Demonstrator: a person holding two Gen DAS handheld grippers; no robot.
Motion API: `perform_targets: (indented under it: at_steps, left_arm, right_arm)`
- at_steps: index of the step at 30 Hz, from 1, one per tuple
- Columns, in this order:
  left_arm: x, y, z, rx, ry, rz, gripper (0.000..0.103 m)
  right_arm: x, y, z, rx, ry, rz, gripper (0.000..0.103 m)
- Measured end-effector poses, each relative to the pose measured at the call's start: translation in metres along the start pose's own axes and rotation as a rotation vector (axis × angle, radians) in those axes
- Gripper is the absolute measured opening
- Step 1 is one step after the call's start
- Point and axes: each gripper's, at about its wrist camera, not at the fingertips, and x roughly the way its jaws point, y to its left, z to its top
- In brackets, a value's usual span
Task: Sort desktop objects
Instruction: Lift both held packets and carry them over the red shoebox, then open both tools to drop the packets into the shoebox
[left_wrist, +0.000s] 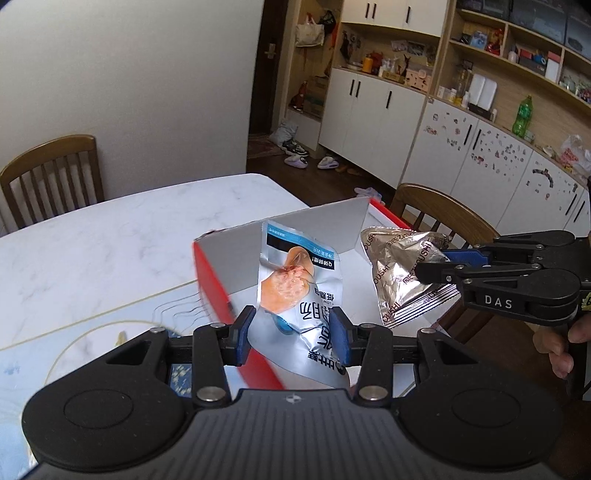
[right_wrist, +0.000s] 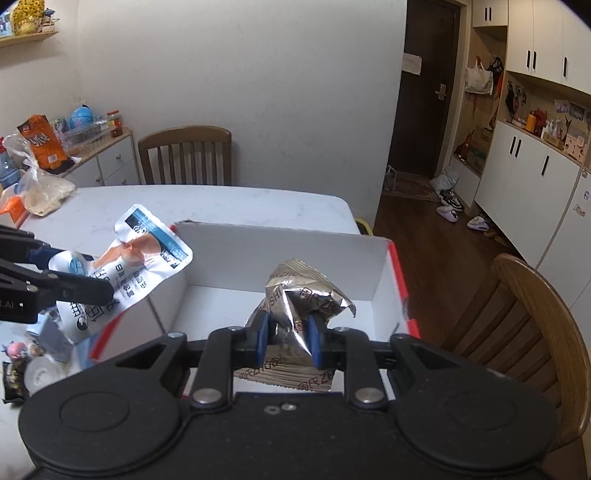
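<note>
left gripper (left_wrist: 293, 334) clamped, right gripper (right_wrist: 287, 338) clamped

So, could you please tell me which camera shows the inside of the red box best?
The right wrist view: the red box shows its white floor and walls. In the left wrist view, two held packets cover most of the interior.

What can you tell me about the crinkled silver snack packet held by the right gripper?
The silver snack packet is a shiny, foil-like pouch, creased and puffed into a rough triangle, printed with dark lettering and a ribbed seal along one edge. The right gripper is shut on its lower part, holding it in the air above the open white-lined box with red outer sides. Nothing else touches it; the other packet, in the left gripper, hangs beside it, apart.
</note>
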Motion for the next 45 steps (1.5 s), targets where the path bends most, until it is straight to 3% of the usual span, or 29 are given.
perform_targets:
  at_steps: [10,24,45]
  left_arm:
    - [0.052,-0.021,0.016,0.076,0.076,-0.007,0.042]
    - [0.116,-0.028,0.019,0.134,0.218,0.032,0.042]
    - [0.164,-0.024,0.015,0.149,0.451,0.047,0.042]
  right_arm:
    - [0.033,-0.027,0.0,0.011,0.068,-0.009,0.022]
    - [0.076,-0.031,-0.005,0.0,0.192,0.041,0.022]
    - [0.107,-0.032,-0.013,-0.033,0.336,0.084,0.021]
